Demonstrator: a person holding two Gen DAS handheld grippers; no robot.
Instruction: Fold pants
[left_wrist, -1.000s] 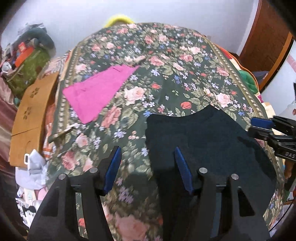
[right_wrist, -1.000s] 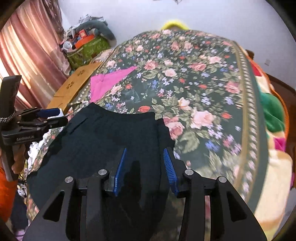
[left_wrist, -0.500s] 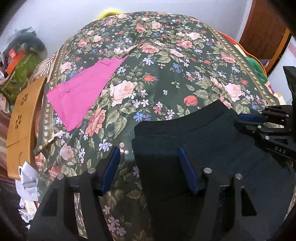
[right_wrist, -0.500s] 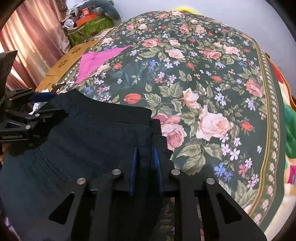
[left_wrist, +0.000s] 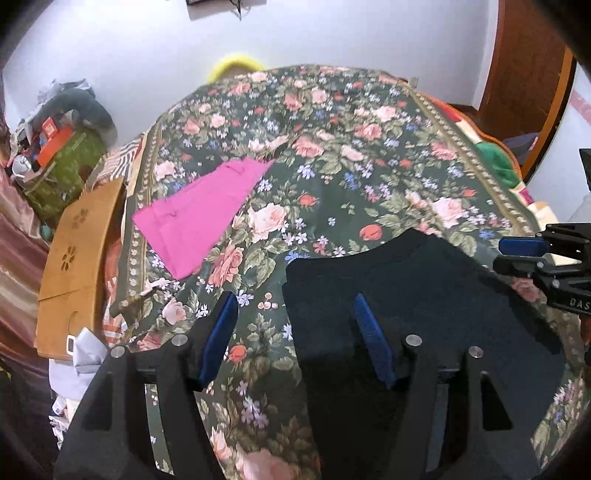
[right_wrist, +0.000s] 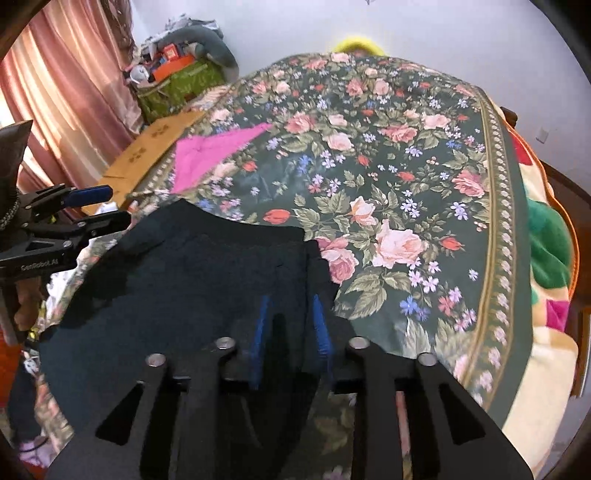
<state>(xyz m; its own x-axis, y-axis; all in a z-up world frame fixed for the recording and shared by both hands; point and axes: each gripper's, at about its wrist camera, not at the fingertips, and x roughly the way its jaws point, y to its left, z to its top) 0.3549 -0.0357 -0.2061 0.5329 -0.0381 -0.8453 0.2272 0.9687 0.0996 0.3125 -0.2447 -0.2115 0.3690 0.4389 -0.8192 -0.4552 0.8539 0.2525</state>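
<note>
We saw one pair of dark pants (left_wrist: 424, 295) lying flat at the near edge of the bed, on the floral bedspread (left_wrist: 332, 147). Its waistband faced the far side, a curved edge across the cloth, and its long axis ran from there back toward us, the near end hidden under the grippers. One pink folded garment (left_wrist: 203, 214) lay well apart, far and to the left, long axis slanting toward the far right.

We counted two grippers. The left gripper (left_wrist: 295, 325) hung over the pants' left edge, jaws wide apart: one blue pad over bare bedspread, the other over dark cloth, gripping nothing. Its jaws had just been opening. The right gripper (right_wrist: 290, 325) sat over the pants' right edge with a narrower gap; its jaws had just reopened, with dark cloth showing between the pads. We could not tell whether any cloth was still caught.

Left of the bed stood one brown board (left_wrist: 74, 258) and one green bag (left_wrist: 66, 166).
</note>
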